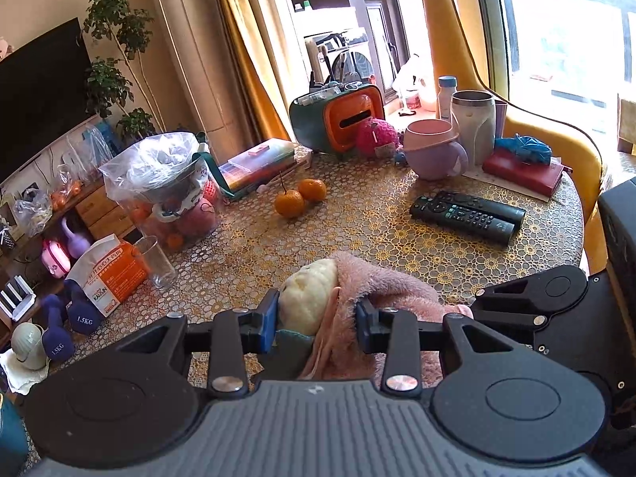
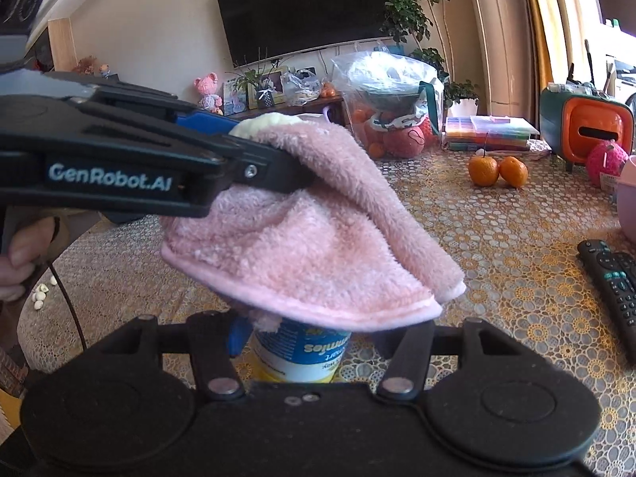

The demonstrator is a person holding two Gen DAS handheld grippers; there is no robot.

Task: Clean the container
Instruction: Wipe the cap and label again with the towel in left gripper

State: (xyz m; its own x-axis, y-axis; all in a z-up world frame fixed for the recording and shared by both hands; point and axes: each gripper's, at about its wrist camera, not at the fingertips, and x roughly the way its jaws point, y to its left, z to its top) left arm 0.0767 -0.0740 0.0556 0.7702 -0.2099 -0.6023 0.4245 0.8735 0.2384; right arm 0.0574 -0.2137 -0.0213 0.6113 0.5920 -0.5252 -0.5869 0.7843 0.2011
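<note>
1. Left wrist view, lower centre: left gripper (image 1: pixel 316 318) nearly closed, blue pads clamped on a bunched pink fleece cloth (image 1: pixel 381 290) with a pale yellow side showing against the left pad.
2. Same view, just under the cloth between the pads: a teal-rimmed sliver, probably the container; too hidden to be sure.
3. Right edge of the frame: black body of the right gripper (image 1: pixel 532 302), beside the cloth.
4. Centre and upper part of the frame: gold lace-patterned table (image 1: pixel 377 222) carrying two tangerines (image 1: pixel 300 196), two black remote controls (image 1: pixel 467 212) at right, an empty glass (image 1: pixel 157 260) at left, a purple and pink pot (image 1: pixel 435 151) behind.
5. Right wrist view, bottom centre: right gripper (image 2: pixel 312 338) closed narrowly around a blue, white and yellow labelled container (image 2: pixel 302 357), held upright in the frame.
6. Centre of the frame: the pink cloth (image 2: pixel 310 230) draped over the container's top, hiding its mouth.
7. Left of the frame: left gripper (image 2: pixel 258 151) entering level, pinching the cloth; a hand (image 2: pixel 20 254) on its handle at the far left edge.
8. Right of the frame: tangerines (image 2: pixel 497 171) on the table (image 2: pixel 516 258), remotes (image 2: pixel 612 286) at the right edge.
</note>
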